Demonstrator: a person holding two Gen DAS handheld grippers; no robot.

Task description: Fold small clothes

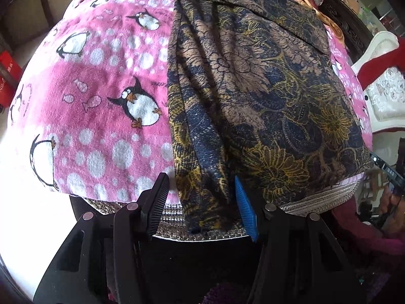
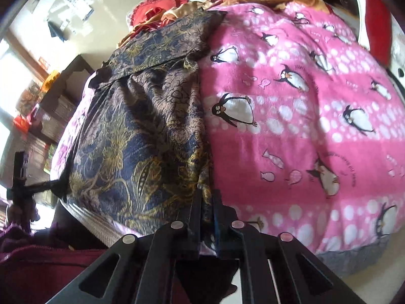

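Floral garment [image 1: 253,96] laid on pink penguin blanket [image 1: 101,106], left gripper [image 1: 200,202] fingers spread about its near hem, right gripper [image 2: 207,217] clamped on its edge.

The floral garment [image 1: 253,96] runs off the left wrist view's top edge, its lower hem tucked behind the left hand-held gripper [image 1: 202,202]. In the right wrist view the shelf clutter [image 2: 33,109] at left is blurred, and the penguin blanket [image 2: 316,116] is cut off at right.
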